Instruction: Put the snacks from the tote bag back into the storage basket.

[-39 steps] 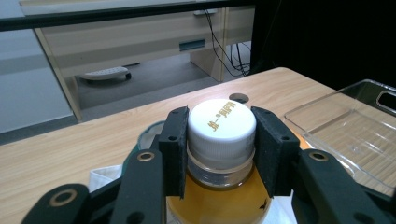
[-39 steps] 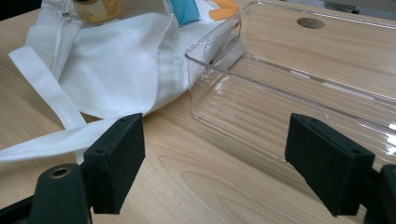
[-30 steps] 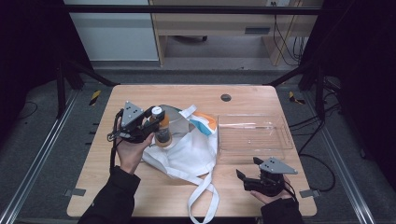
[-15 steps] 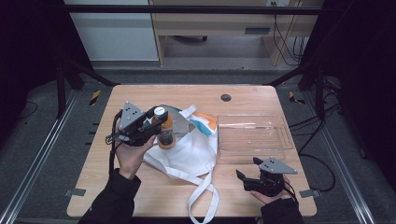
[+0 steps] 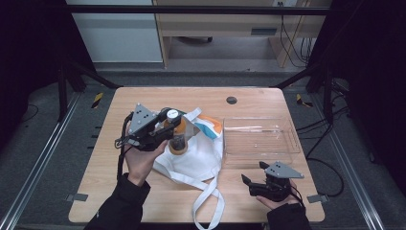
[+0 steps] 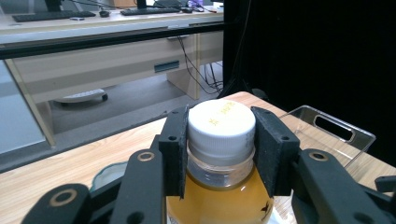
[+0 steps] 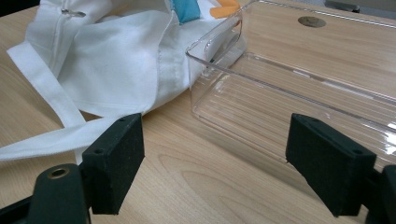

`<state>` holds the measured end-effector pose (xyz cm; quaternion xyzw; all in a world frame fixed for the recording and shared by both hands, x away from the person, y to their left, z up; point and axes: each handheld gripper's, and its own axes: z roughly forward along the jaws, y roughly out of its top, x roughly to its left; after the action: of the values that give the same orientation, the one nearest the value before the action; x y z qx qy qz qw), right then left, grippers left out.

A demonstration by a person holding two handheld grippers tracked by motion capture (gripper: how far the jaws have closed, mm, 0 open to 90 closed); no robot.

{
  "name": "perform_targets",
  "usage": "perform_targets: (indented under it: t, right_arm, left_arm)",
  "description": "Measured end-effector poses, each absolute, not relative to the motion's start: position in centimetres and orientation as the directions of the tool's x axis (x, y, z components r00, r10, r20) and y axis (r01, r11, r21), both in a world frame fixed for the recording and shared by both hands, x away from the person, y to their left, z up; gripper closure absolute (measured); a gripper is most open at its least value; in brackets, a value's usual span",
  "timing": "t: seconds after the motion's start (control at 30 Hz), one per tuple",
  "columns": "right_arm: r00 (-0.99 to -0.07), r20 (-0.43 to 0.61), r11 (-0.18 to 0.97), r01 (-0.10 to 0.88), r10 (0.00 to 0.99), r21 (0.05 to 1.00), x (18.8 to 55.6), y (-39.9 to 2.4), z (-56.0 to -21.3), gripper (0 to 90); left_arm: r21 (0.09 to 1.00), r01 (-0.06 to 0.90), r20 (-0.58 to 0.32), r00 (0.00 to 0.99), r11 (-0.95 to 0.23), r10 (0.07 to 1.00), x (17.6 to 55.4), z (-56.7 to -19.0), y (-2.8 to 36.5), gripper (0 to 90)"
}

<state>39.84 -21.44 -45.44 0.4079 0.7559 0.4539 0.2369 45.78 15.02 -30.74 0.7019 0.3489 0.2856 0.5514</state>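
the left gripper is pinching a bottle of amber drink by its white screw cap, one black pad pressing on each side of the cap. the bottle is hanging upright above the white cloth bag, over the bag's left part, with the clear plastic tray lying just right of the bag and touching its edge. something teal and orange is poking out of the bag's top, close beside the bottle.

the right gripper is resting low on the table, near the front corner of the tray, its jaws standing wide apart with nothing between them.

the main risk, as i am judging it, is the grip itself: the pads are gripping only the smooth, ribbed cap, while the full weight of the liquid is hanging below. a quick swing toward the tray could be letting the bottle pivot or slide out, dropping onto the bag or the tray rim. squeezing harder could be twisting the cap loose instead. the bottle's base could also be snagging the bag's loose fabric or long strap and dragging the bag along, nudging the tray.
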Motion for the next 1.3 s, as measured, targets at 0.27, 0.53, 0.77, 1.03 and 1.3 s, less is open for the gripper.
perform_targets:
  t: [0.27, 0.53, 0.77, 1.03, 1.3]
  right_arm:
    - [-0.553, 0.017, 0.25, 0.404, 0.833, 0.88, 39.8, -21.4, -45.5, 19.4]
    - [-0.553, 0.019, 0.248, 0.404, 0.833, 0.88, 39.9, -21.5, -45.5, 19.0]
    - [-0.556, 0.016, 0.252, 0.402, 0.831, 0.88, 39.9, -21.5, -45.5, 18.9]
    - [-0.556, 0.02, 0.248, 0.403, 0.831, 0.881, 39.9, -21.5, -45.5, 18.8]
    - [-0.553, 0.021, 0.246, 0.405, 0.833, 0.881, 39.8, -21.5, -45.5, 18.3]
  left_arm:
    - [0.972, 0.178, 0.013, 0.607, -0.152, 0.794, 46.3, -30.5, 13.6, 58.6]
    - [0.973, 0.175, 0.009, 0.622, -0.15, 0.783, 46.6, -30.2, 12.1, 58.6]
    - [0.973, 0.172, 0.01, 0.629, -0.152, 0.777, 46.8, -29.8, 11.0, 58.6]
    - [0.974, 0.171, 0.005, 0.636, -0.146, 0.771, 47.0, -29.4, 9.8, 58.6]
    - [0.975, 0.164, 0.006, 0.648, -0.147, 0.761, 47.1, -29.3, 8.7, 58.6]
